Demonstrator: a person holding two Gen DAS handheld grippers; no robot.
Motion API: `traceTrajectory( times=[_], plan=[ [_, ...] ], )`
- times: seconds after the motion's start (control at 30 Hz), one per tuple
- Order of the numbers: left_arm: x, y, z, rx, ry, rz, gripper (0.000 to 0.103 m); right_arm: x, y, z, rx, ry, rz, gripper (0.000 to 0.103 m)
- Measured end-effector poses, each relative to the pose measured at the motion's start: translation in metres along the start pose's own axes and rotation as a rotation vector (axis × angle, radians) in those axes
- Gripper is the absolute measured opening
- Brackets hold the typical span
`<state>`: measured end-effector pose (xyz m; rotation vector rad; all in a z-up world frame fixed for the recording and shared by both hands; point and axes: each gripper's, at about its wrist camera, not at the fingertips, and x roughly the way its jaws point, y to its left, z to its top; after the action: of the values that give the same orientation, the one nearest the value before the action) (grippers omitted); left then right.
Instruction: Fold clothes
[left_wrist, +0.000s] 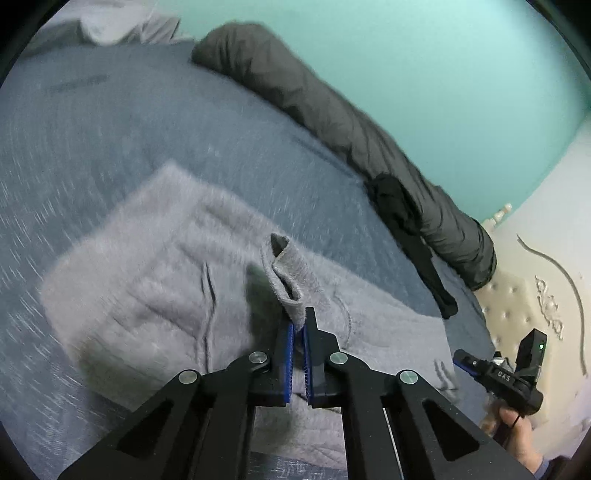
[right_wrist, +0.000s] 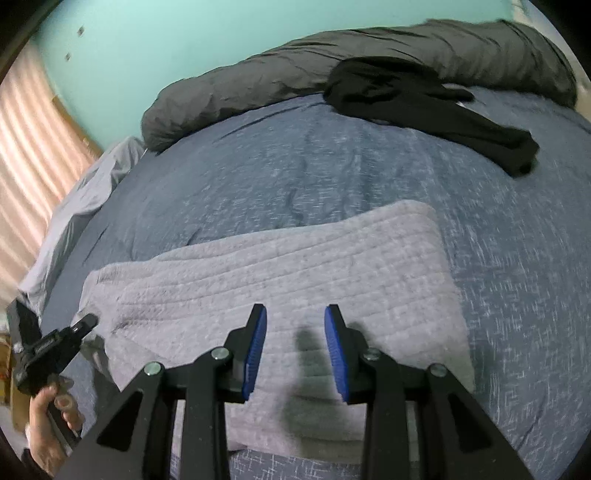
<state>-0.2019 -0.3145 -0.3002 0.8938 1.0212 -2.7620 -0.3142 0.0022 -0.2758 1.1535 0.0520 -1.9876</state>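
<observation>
The grey quilted garment (right_wrist: 280, 280) lies flat in a rough rectangle on the blue bedspread (right_wrist: 332, 166), well short of the black garment (right_wrist: 424, 99) by the dark rolled duvet (right_wrist: 258, 81). The left gripper (left_wrist: 298, 325) is clamped on a raised strip of the grey garment's edge, and the right gripper (right_wrist: 295, 321), jaws spread and empty, hovers just over the grey garment's near half. Whichever way the strip goes, carrying it low and taut while the right gripper steadies the cloth below should, I judge, keep the layers from dragging askew.

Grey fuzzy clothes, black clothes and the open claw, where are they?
grey fuzzy clothes (right_wrist: 295, 266), right wrist view, middle of the top layer.
black clothes (right_wrist: 424, 99), right wrist view, its bunched middle.
right claw (right_wrist: 295, 314), right wrist view, between its fingertips.
</observation>
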Motion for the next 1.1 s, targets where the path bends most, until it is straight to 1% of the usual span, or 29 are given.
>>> traceTrajectory(
  times=[0.07, 0.1, 0.13, 0.17, 0.27, 0.3, 0.33, 0.37, 0.43, 0.47, 0.5, 0.53, 0.57, 0.6, 0.63, 0.7, 0.77, 0.87, 0.93, 0.97, 1.0, 1.03, 1.07, 1.1],
  plan=[
    [-0.008, 0.007, 0.002, -0.016, -0.027, 0.018, 0.004, -0.004, -0.009, 0.002, 0.016, -0.006, -0.009, 0.034],
    [-0.008, 0.013, 0.002, -0.031, -0.022, 0.023, 0.004, -0.006, -0.013, 0.002, 0.023, -0.009, -0.013, 0.037],
    [-0.004, 0.019, 0.002, -0.047, -0.003, 0.024, 0.004, -0.008, -0.018, 0.003, 0.029, -0.012, -0.021, 0.041],
    [0.001, 0.025, 0.000, -0.065, 0.024, 0.026, 0.004, -0.010, -0.022, 0.004, 0.035, -0.015, -0.030, 0.042],
    [0.008, 0.034, -0.007, -0.085, 0.059, 0.036, 0.005, -0.014, -0.039, 0.005, 0.068, -0.012, -0.050, 0.046],
    [0.009, 0.033, -0.006, -0.078, 0.058, 0.038, 0.006, -0.014, -0.045, 0.005, 0.079, -0.005, -0.057, 0.049],
    [0.009, 0.031, -0.006, -0.066, 0.056, 0.042, 0.007, -0.013, -0.051, 0.004, 0.091, 0.001, -0.064, 0.056],
    [0.009, 0.029, -0.005, -0.053, 0.057, 0.048, 0.009, -0.013, -0.057, 0.003, 0.103, 0.007, -0.072, 0.059],
    [0.009, 0.028, -0.005, -0.049, 0.055, 0.056, 0.020, -0.012, -0.069, 0.002, 0.126, 0.020, -0.086, 0.060],
    [0.009, 0.029, -0.006, -0.052, 0.055, 0.055, 0.023, -0.011, -0.075, 0.002, 0.138, 0.026, -0.093, 0.062],
    [0.008, 0.029, -0.006, -0.057, 0.055, 0.053, 0.026, -0.007, -0.081, -0.001, 0.153, 0.048, -0.087, 0.068],
    [0.005, 0.030, -0.006, -0.060, 0.048, 0.057, 0.029, -0.001, -0.087, -0.003, 0.172, 0.073, -0.065, 0.069],
    [0.002, 0.031, -0.005, -0.060, 0.038, 0.067, 0.033, 0.005, -0.093, -0.005, 0.192, 0.099, -0.039, 0.069],
    [-0.002, 0.032, -0.004, -0.058, 0.027, 0.077, 0.043, 0.008, -0.096, -0.007, 0.197, 0.109, -0.018, 0.069],
    [-0.005, 0.033, -0.003, -0.061, 0.018, 0.078, 0.046, 0.012, -0.098, -0.009, 0.200, 0.114, 0.002, 0.069],
    [-0.011, 0.040, -0.002, -0.074, 0.006, 0.081, 0.047, 0.018, -0.101, -0.010, 0.200, 0.126, 0.044, 0.069],
    [-0.016, 0.044, -0.003, -0.067, -0.002, 0.100, 0.047, 0.025, -0.101, -0.010, 0.192, 0.138, 0.088, 0.069],
    [-0.012, 0.047, -0.002, -0.073, 0.007, 0.104, 0.047, 0.032, -0.095, -0.011, 0.175, 0.149, 0.099, 0.069],
    [-0.011, 0.048, -0.003, -0.075, 0.008, 0.108, 0.047, 0.038, -0.088, -0.016, 0.165, 0.166, 0.116, 0.059],
    [-0.010, 0.047, -0.003, -0.073, 0.008, 0.111, 0.047, 0.039, -0.082, -0.018, 0.149, 0.167, 0.102, 0.056],
    [-0.011, 0.046, -0.003, -0.070, 0.006, 0.114, 0.047, 0.038, -0.077, -0.020, 0.129, 0.159, 0.094, 0.044],
    [-0.011, 0.045, -0.003, -0.067, 0.004, 0.118, 0.047, 0.036, -0.075, -0.020, 0.122, 0.150, 0.085, 0.030],
    [-0.012, 0.045, -0.003, -0.063, 0.002, 0.121, 0.047, 0.034, -0.073, -0.019, 0.117, 0.140, 0.077, 0.023],
    [-0.012, 0.044, -0.002, -0.061, 0.002, 0.124, 0.047, 0.032, -0.071, -0.018, 0.113, 0.131, 0.068, 0.020]
  ],
)
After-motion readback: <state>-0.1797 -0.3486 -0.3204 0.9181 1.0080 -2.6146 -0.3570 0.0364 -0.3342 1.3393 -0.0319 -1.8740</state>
